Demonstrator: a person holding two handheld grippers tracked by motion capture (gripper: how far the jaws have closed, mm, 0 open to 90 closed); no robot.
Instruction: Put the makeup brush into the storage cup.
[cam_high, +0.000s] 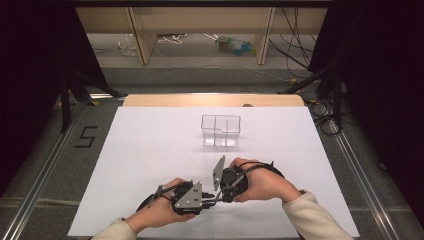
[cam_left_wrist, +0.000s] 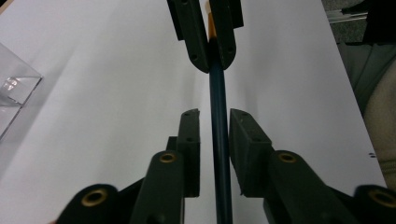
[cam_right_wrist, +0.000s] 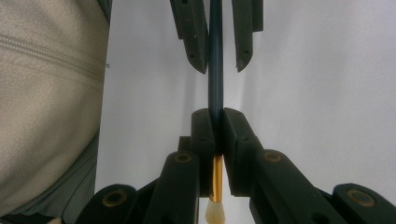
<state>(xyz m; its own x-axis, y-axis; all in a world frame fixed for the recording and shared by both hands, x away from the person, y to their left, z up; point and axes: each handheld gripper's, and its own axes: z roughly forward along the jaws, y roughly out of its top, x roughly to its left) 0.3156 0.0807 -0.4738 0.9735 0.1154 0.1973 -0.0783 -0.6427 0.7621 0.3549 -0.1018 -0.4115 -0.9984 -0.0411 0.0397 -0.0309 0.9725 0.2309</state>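
Observation:
A paintbrush (cam_left_wrist: 219, 154) with a dark blue handle, a gold ferrule (cam_right_wrist: 217, 179) and a pale tuft (cam_right_wrist: 215, 214) hangs level above the white sheet, near the table's front edge. My right gripper (cam_right_wrist: 217, 114) is shut on it where the handle meets the ferrule. My left gripper (cam_left_wrist: 214, 114) faces it from the other side, its jaws around the blue handle with a thin gap showing beside it. In the high view the left gripper (cam_high: 210, 201) and the right gripper (cam_high: 223, 195) meet tip to tip in front of the person.
A clear plastic box (cam_high: 220, 131) with dividers stands on the white sheet (cam_high: 150, 150) at mid-table, beyond the hands. It also shows at the edge of the left gripper view as a clear box (cam_left_wrist: 11, 88). The person's beige sleeves come in from the bottom.

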